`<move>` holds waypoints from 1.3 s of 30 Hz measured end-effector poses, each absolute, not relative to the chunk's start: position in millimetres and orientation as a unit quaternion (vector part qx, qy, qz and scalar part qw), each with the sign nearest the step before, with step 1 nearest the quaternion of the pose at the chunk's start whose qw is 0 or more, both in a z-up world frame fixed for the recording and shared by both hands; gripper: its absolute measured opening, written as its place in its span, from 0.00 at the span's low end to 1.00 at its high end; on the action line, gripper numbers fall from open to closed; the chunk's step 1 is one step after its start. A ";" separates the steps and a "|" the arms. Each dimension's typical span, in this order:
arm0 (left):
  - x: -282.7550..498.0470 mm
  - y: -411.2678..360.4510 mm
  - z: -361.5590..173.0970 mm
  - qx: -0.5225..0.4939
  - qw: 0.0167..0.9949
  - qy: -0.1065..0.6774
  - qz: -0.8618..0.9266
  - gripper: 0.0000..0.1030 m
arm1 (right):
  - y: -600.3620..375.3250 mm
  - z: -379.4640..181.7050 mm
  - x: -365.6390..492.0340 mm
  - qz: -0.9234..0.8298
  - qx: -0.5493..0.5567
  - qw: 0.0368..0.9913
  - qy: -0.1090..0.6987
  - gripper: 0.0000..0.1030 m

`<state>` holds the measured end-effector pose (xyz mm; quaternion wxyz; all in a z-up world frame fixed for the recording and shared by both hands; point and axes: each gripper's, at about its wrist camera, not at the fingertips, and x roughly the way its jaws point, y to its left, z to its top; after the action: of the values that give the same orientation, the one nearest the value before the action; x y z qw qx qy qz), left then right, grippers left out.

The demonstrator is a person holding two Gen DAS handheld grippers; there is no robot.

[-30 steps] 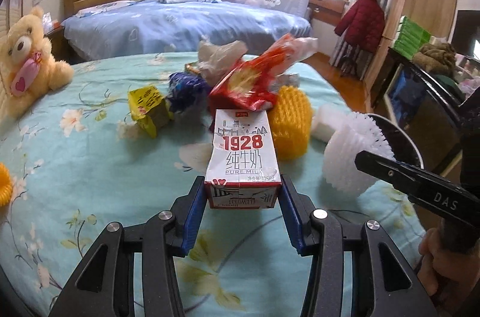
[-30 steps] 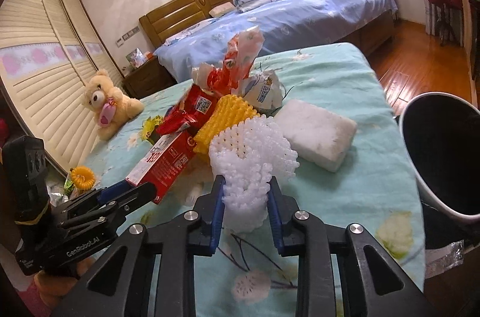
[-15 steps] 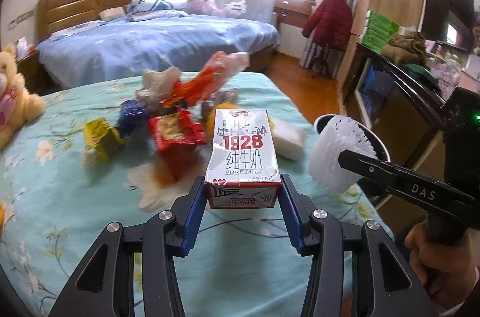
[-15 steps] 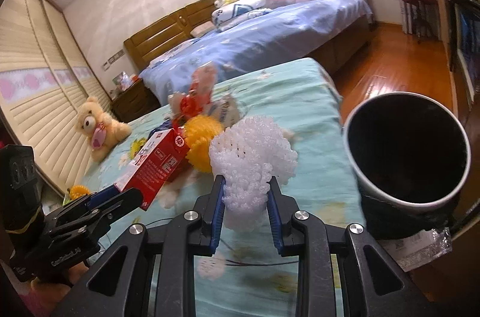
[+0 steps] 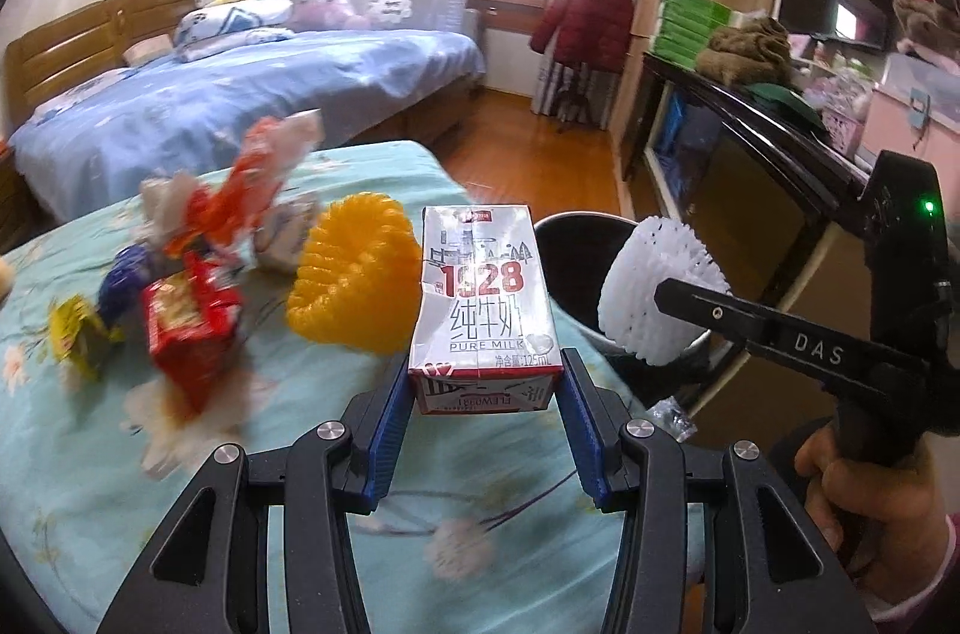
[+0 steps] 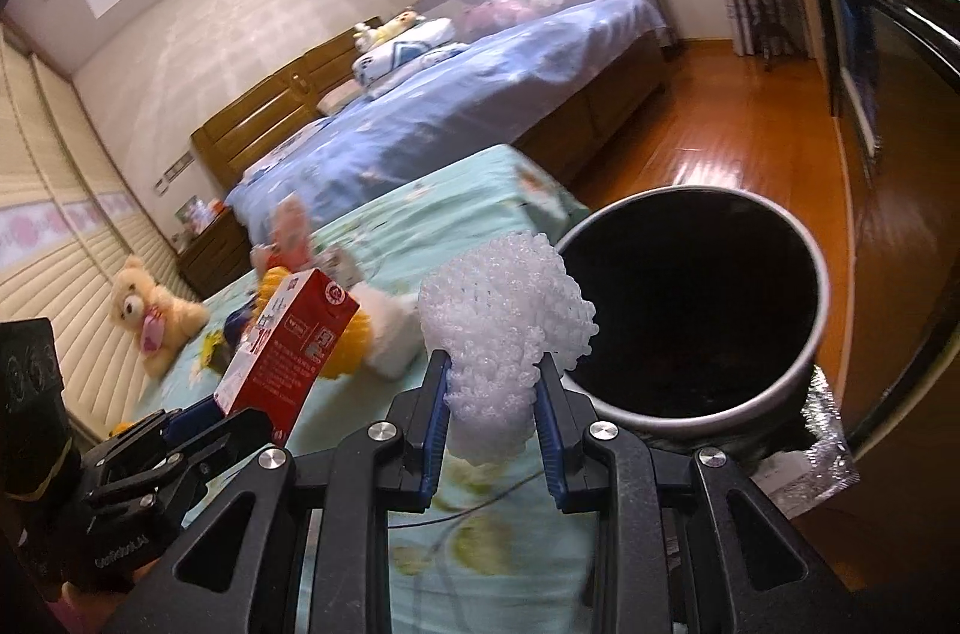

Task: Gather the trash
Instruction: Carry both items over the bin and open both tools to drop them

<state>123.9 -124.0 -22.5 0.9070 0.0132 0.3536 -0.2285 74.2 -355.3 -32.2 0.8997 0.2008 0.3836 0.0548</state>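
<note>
The left tongs (image 5: 485,397) grip a milk carton (image 5: 483,298); the right tongs (image 6: 492,415) pinch a white foam net (image 6: 507,328) just beside the open bin (image 6: 690,310). Neither piece is binned yet. An orange foam net (image 5: 354,286) and wrappers (image 5: 192,310) remain on the surface (image 5: 90,484).

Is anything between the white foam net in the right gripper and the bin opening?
Nothing visible. The right gripper holds the white foam net beside the bin; its mouth is open and uncovered.
</note>
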 end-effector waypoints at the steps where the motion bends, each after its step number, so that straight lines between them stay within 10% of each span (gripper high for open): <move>1: 129.6 -128.8 -24.8 0.017 0.905 0.355 -0.232 0.45 | -360.2 -32.9 74.6 0.051 0.203 0.899 0.384 0.26; 39: 235.9 -249.6 -61.0 0.069 0.872 0.393 -0.283 0.45 | -450.8 -65.2 126.1 -0.011 0.228 0.875 0.427 0.30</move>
<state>235.9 -249.6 -61.0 0.8719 0.0690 0.3935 -0.2832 126.1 -450.8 -65.2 0.8750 0.2282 0.4267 -0.0110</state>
